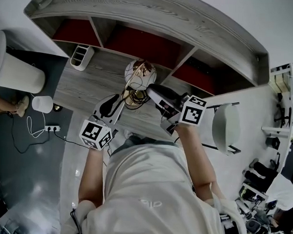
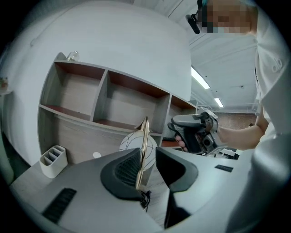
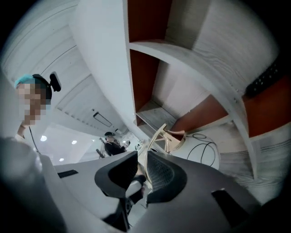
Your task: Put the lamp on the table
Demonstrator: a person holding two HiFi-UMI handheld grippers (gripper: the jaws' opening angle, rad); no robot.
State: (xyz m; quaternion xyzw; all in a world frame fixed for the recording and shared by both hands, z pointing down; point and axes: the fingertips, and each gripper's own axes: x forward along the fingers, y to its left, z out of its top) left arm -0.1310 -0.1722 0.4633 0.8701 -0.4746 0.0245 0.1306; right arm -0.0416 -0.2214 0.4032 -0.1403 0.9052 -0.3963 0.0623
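The lamp has a white globe shade (image 1: 140, 74) with thin dark lines and a gold ring frame (image 1: 130, 95). It stands on the grey wooden desk (image 1: 85, 87) below the shelves. My left gripper (image 1: 119, 104) reaches it from the left. In the left gripper view the gold frame (image 2: 144, 150) lies against the left pad, with a gap to the other jaw of the left gripper (image 2: 148, 157). My right gripper (image 1: 155, 92) comes from the right. The gold frame (image 3: 154, 139) passes between the jaws of the right gripper (image 3: 142, 159) next to the shade (image 3: 202, 152), with a sliver of gap on one side.
A curved shelf unit (image 1: 155, 22) with red-backed compartments overhangs the desk. A white slotted organiser (image 1: 81, 57) stands at the desk's left. A white chair (image 1: 226, 127) is at the right. A small white cylinder (image 1: 43, 103) and a power strip (image 1: 51, 128) lie on the floor at the left.
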